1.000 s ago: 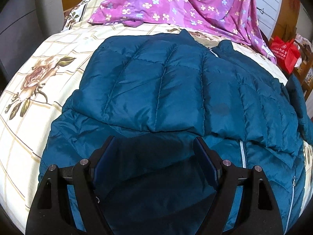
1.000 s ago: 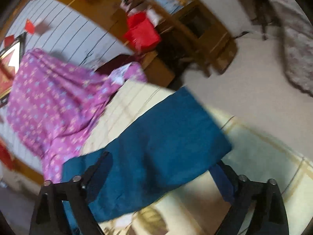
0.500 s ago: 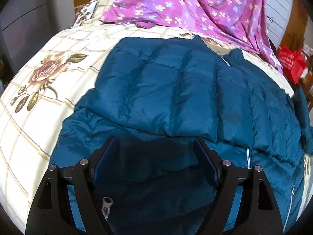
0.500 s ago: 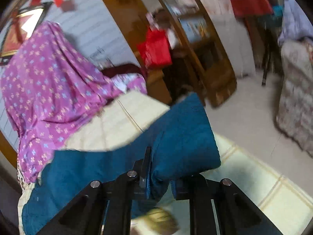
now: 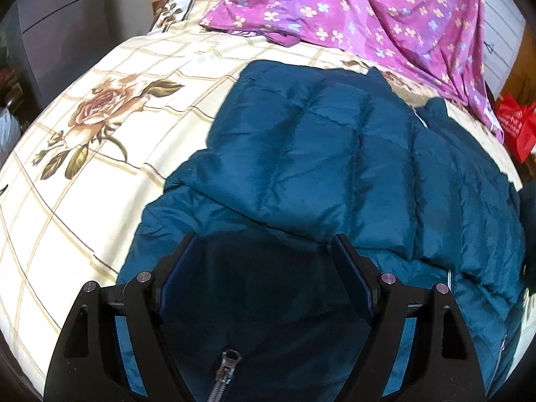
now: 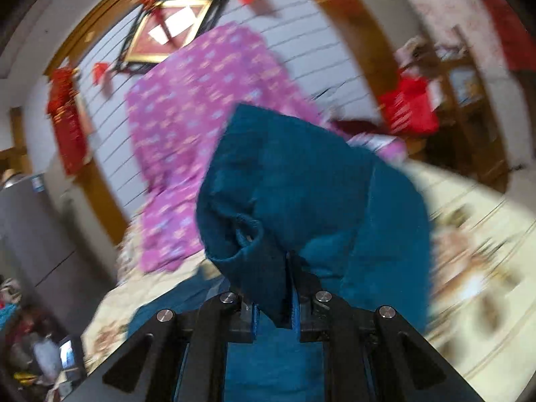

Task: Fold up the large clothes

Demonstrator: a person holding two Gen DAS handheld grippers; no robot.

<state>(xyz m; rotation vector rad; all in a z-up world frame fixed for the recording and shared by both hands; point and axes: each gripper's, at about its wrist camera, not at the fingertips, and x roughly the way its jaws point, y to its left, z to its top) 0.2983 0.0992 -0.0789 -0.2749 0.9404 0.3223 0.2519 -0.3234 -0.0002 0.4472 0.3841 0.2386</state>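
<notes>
A teal quilted down jacket (image 5: 335, 167) lies spread on the bed, one sleeve folded across its body and its zipper (image 5: 224, 368) at the near edge. My left gripper (image 5: 264, 261) is open and empty, hovering just above the jacket's near part. My right gripper (image 6: 288, 301) is shut on the jacket's other sleeve (image 6: 301, 184) near the cuff and holds it lifted in the air; the view is blurred by motion.
The bed (image 5: 100, 167) has a cream checked sheet with rose prints. A purple flowered sheet (image 5: 368, 6) lies at its far end. A red bag (image 5: 516, 127) and wooden furniture (image 6: 469, 100) stand off the bed's right side. A grey cabinet (image 5: 67, 33) stands on the left.
My right gripper closed on the sleeve and lifted it, swinging up toward the headboard wall. My left gripper stayed open and drifted back and left over the jacket, bringing the zipper into view.
</notes>
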